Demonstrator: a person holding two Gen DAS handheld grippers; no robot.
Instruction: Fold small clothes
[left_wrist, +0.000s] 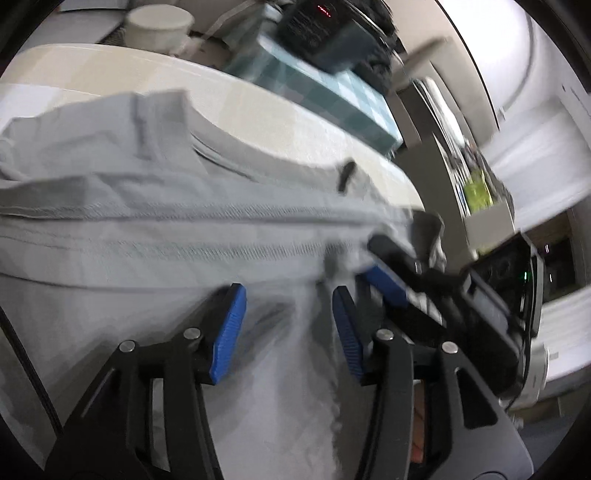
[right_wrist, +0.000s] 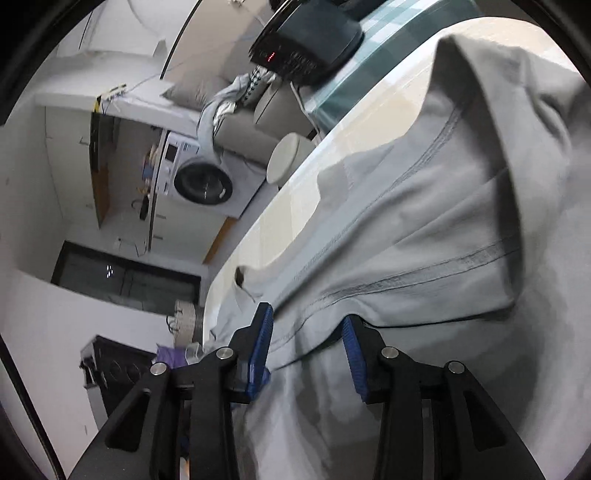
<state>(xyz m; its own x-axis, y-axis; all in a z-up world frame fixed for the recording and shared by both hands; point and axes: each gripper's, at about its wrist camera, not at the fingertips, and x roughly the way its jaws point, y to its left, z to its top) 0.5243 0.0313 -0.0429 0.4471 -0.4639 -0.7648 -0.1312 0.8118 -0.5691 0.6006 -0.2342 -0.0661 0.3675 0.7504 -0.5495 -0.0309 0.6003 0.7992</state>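
A light grey garment lies rumpled over a pale table, its stitched hems running across. My left gripper hovers just above the cloth with its blue pads spread apart and nothing pinched between them. My right gripper reaches in from the right at the garment's edge. In the right wrist view the garment rises in a tall fold. A hem passes between the blue pads of my right gripper. The pads stand apart and their inner faces show.
The table edge runs close to the garment's left side in the right wrist view. A teal checked cloth and a dark device with red lights sit at the far end. Beyond stand a round white stool and a washing machine.
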